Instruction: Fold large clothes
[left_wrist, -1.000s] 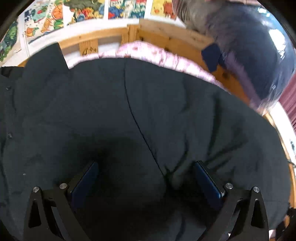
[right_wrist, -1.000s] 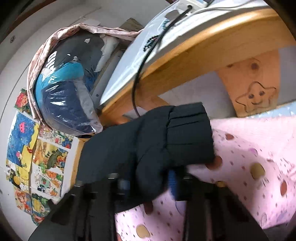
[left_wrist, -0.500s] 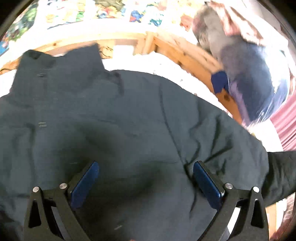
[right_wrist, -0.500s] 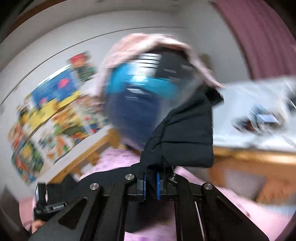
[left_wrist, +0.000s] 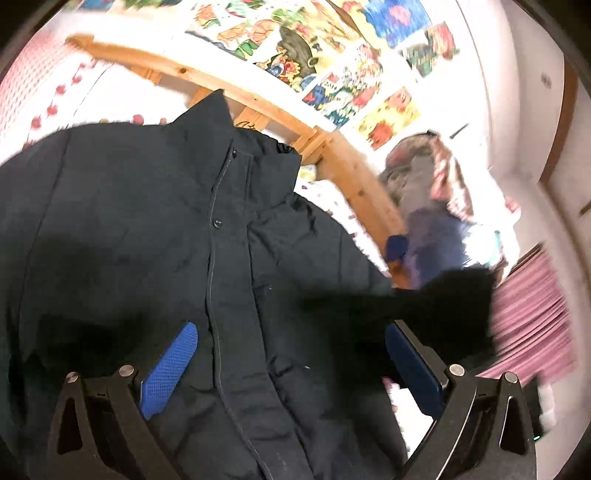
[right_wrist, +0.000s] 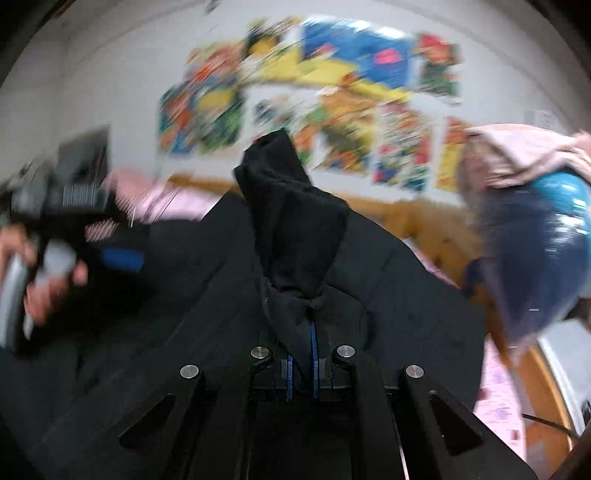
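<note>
No writing is legible. The left gripper (left_wrist: 290, 363), jaws spread wide, hovers over the dark jacket (left_wrist: 155, 236) lying on the bed (left_wrist: 343, 199), collar toward the wooden bed frame (left_wrist: 354, 173). The right gripper (right_wrist: 301, 354) is clenched on the jacket's sleeve (right_wrist: 295, 229).

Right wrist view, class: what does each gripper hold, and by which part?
The right gripper is shut on the dark jacket, pinching the sleeve near its cuff end. The left gripper is open above the jacket front, holding nothing.
</note>
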